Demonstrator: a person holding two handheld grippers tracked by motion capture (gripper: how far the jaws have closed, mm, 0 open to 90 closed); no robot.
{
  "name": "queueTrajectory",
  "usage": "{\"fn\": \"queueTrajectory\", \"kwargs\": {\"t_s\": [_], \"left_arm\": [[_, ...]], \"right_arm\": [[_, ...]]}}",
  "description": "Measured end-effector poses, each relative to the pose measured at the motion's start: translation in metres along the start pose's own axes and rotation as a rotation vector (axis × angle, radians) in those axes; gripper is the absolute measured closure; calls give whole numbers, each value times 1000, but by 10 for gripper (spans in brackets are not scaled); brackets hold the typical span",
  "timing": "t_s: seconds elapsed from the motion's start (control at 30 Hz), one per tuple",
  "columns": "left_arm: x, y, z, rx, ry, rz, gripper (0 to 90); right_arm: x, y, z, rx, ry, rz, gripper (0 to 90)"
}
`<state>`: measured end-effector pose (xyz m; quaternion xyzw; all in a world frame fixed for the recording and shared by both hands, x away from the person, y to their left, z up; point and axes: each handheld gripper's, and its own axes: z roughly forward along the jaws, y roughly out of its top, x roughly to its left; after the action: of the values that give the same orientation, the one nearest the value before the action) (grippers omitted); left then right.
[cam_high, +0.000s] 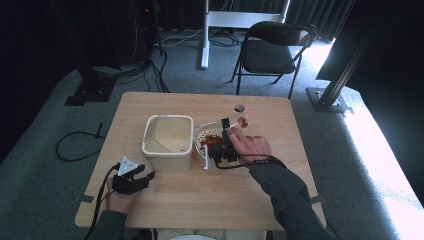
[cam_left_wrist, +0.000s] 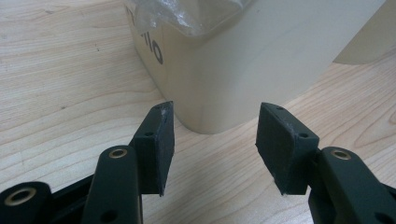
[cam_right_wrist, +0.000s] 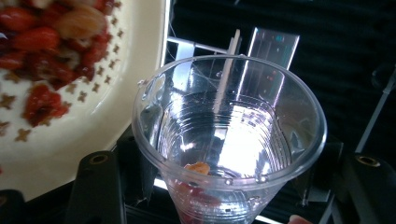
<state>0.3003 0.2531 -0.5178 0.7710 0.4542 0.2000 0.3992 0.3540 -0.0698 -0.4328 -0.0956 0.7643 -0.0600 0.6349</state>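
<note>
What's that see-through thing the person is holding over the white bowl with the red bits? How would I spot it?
Start at the wooden table and find the cream bin at its middle. Just right of it sits a white perforated strainer of red pieces. The clear plastic cup, gripped by the right tongs beside the strainer, is the one transparent thing there, ribbed, with a few red bits inside.

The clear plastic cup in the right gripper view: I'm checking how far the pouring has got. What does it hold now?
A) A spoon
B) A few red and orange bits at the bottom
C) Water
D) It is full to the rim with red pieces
B: the clear plastic cup, clamped in the right gripper, is nearly empty, with a few scraps left at its bottom, while red pieces lie in the cream colander beside it.
</note>
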Motion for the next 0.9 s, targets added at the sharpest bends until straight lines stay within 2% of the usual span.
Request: {"fn": "queueTrajectory", "kwargs": {"t_s": [0.07,0.17,0.2,0.23,0.27,0.3,0.33,0.37,0.4,0.43,0.47,0.5,0.53,0.57,0.6,0.63,0.67,0.7,0.73,0.9], "left_arm": [[0,0,0,1,1,1,478],[0,0,0,0,1,0,478],[0,0,0,-3,1,-1,478],[0,0,0,-3,2,0,478],[0,0,0,0,2,0,478],[0,0,0,3,3,-1,478],[0,0,0,1,2,0,478],[-1,0,0,-4,1,0,478],[-1,0,0,-2,1,0,478],[-1,0,1,3,2,2,478],[-1,0,1,4,2,2,478],[-1,0,1,3,1,3,478],[-1,0,1,4,0,2,478],[0,0,1,5,1,2,478],[0,0,1,3,-1,0,478],[0,0,1,1,0,0,478],[0,0,1,3,1,1,478],[0,0,1,3,1,1,478],[0,0,0,3,3,1,478],[0,-1,0,3,6,-2,478]], "right_arm": [[-5,-3,0,-8,11,59,355],[0,-2,-2,-15,6,8,354],[1,-3,-2,-17,-3,8,355],[-1,-4,-2,0,-10,36,355],[-3,-4,-2,-6,0,62,355],[0,-3,-2,-18,12,41,355],[3,-2,-3,-17,4,-1,355],[4,-1,-3,-11,-10,3,355],[3,-1,-4,-31,1,20,356],[4,0,-5,-31,9,15,356],[4,-1,-5,-26,-4,10,356],[0,-3,-4,-23,-2,55,356],[-1,-3,-4,-33,5,54,356],[1,-3,-6,-35,9,34,356],[1,-4,-6,-43,14,40,356],[-1,-5,-6,-49,27,77,355],[-6,-10,-6,-67,45,143,355],[-6,-10,-6,-67,45,143,355],[-15,-20,-4,-92,82,278,355],[-17,-27,-4,-116,121,345,354]]}}
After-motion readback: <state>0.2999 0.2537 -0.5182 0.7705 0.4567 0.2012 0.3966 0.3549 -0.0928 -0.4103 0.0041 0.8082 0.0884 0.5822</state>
